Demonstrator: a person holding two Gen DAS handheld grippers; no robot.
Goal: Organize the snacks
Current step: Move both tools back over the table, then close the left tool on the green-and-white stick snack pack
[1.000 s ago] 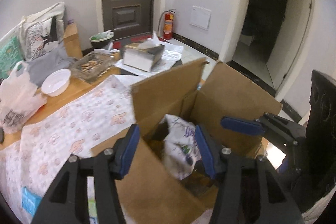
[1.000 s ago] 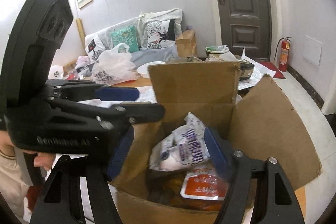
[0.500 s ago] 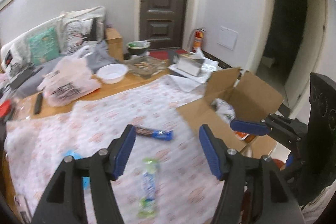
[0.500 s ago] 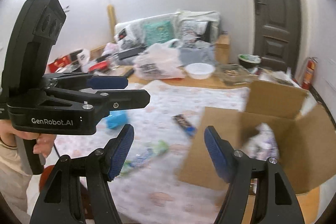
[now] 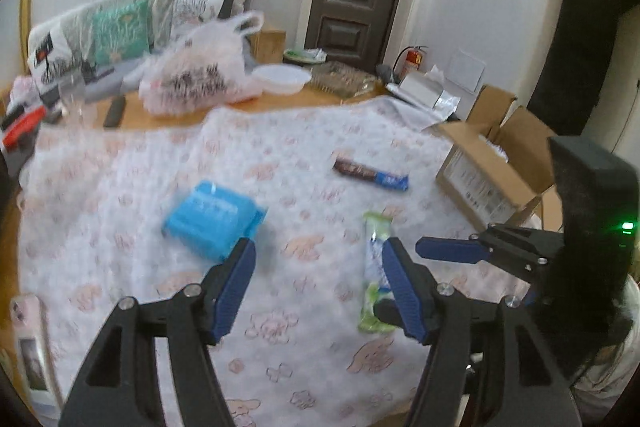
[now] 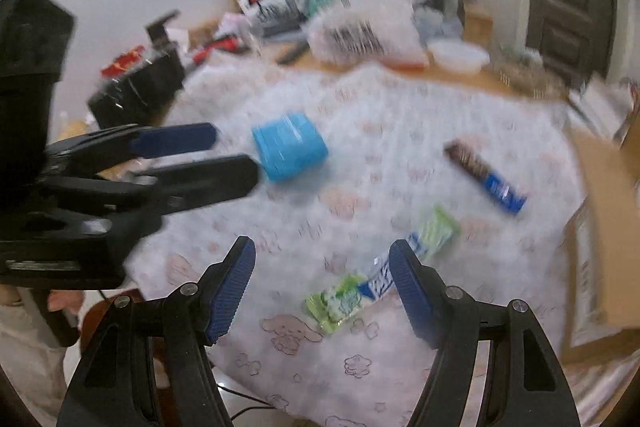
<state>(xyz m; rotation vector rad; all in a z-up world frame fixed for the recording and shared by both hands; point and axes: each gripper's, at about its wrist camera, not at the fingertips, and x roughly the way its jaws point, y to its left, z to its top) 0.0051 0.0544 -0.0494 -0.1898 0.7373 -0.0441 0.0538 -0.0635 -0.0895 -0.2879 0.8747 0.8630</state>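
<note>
Three snacks lie on the flowered cloth: a blue packet, a brown-and-blue bar and a long green-and-white packet. The open cardboard box stands at the cloth's right edge. My left gripper hovers between the blue packet and the green packet; its jaws are opening with nothing between them. Just left of the green packet, my right gripper hangs open and holds nothing. Both views are blurred by motion.
Behind the cloth on the wooden table are a white plastic bag, a white bowl, a glass tray and a remote. A phone lies at the near left edge. A black box sits far left.
Both grippers have swung left, away from above the box, and now hang lower over the cloth with the loose snacks. The left jaws have widened.
</note>
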